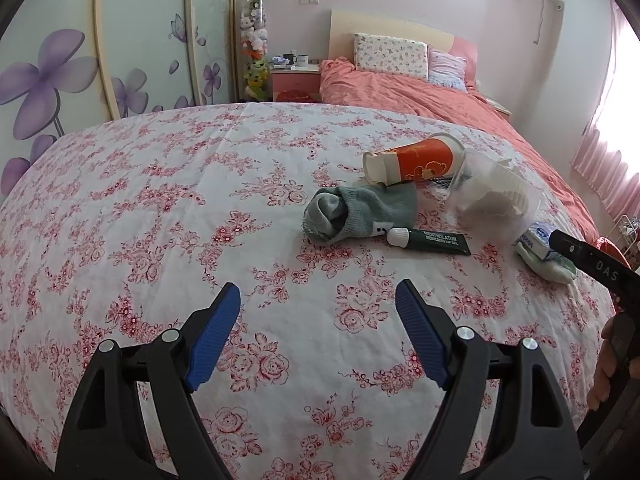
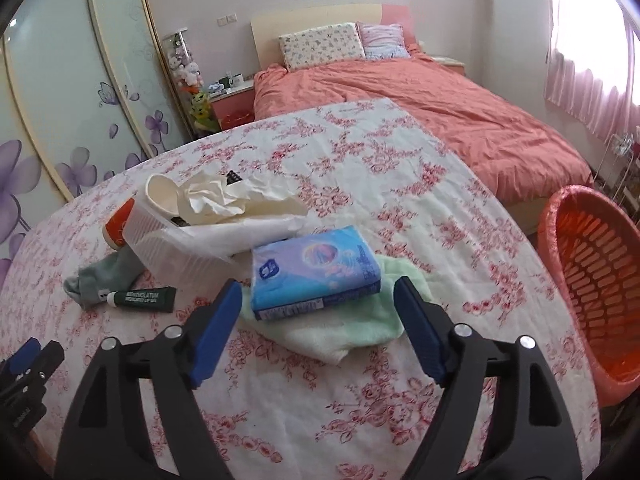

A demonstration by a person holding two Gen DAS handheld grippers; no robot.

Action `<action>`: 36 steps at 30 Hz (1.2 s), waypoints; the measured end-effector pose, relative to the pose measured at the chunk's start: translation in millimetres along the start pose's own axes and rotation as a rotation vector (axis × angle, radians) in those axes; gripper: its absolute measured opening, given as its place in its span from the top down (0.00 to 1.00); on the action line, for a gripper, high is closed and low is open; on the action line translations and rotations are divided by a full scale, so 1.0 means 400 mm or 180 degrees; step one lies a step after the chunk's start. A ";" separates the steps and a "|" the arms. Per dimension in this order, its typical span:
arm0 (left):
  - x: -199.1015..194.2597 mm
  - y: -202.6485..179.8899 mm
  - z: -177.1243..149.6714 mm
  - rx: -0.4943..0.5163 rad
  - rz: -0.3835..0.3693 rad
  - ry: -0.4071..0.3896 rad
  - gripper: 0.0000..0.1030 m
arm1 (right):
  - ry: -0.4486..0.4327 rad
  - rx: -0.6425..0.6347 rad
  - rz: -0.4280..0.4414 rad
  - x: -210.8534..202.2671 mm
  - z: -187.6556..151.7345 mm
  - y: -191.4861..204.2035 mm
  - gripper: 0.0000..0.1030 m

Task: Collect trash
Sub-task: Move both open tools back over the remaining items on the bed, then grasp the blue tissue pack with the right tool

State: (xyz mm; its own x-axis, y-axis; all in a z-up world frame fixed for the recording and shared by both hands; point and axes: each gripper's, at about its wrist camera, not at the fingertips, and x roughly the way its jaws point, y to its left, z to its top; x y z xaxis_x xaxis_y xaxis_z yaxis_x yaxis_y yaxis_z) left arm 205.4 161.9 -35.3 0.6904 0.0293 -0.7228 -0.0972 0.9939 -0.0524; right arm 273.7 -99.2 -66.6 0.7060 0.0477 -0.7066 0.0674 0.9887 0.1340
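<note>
Left wrist view: the left claw (image 1: 318,300) hangs over the flowered surface (image 1: 160,208) with its jaws spread wide and nothing between them. Bare cloth lies under and ahead of it, and the whole left half out to the curved far edge is clear room. The clutter sits ahead and to the right. A grey sock (image 1: 358,214) lies nearest, with a green tube (image 1: 434,240) touching its near side. Behind the sock an orange cup (image 1: 416,160) lies on its side, its mouth pushed into a clear tub (image 1: 488,196) that holds crumpled paper. A tissue pack (image 1: 536,240) on a green cloth (image 1: 548,266) lies close to the right edge, partly hidden by the right claw's black finger (image 1: 588,264). A hand (image 1: 608,360) shows at the frame's right border.

Right wrist view: the right claw (image 2: 318,300) is open and empty, its tips on either side of the near end of the tissue pack (image 2: 316,272), not touching it. The pack rests on the green cloth (image 2: 336,328). Just beyond stands the tub (image 2: 176,248) stuffed with crumpled paper (image 2: 216,200), the cup (image 2: 120,220) against its far left side. Sock (image 2: 104,276) and tube (image 2: 146,298) lie left of the pack. Right of the pack the surface is bare to its edge, and beyond that edge stands a red basket (image 2: 596,280). The left claw (image 2: 28,360) shows at the lower left.
</note>
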 end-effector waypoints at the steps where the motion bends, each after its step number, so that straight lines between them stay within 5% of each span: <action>1: 0.001 -0.001 0.000 0.0002 0.0000 0.0003 0.23 | -0.0006 -0.0003 0.0000 0.001 0.003 -0.003 0.22; 12: 0.008 -0.018 0.000 0.0034 -0.0018 0.0036 0.23 | 0.0193 -0.0198 -0.0014 0.058 -0.002 0.018 0.20; 16: 0.011 -0.017 0.000 0.0028 -0.0016 0.0046 0.23 | 0.0191 -0.0197 -0.0017 0.059 -0.004 0.010 0.29; 36: 0.070 -0.004 0.086 -0.0225 -0.0086 -0.0028 0.31 | -0.0171 -0.0164 0.0073 -0.065 -0.024 -0.037 0.31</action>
State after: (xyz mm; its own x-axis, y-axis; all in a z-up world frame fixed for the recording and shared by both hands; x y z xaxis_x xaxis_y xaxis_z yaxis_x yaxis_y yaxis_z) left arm 249.7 164.7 -31.7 0.6997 0.0040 -0.7144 -0.1287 0.9843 -0.1206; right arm 247.5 -113.6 -56.9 0.7439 0.0641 -0.6652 0.0153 0.9935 0.1129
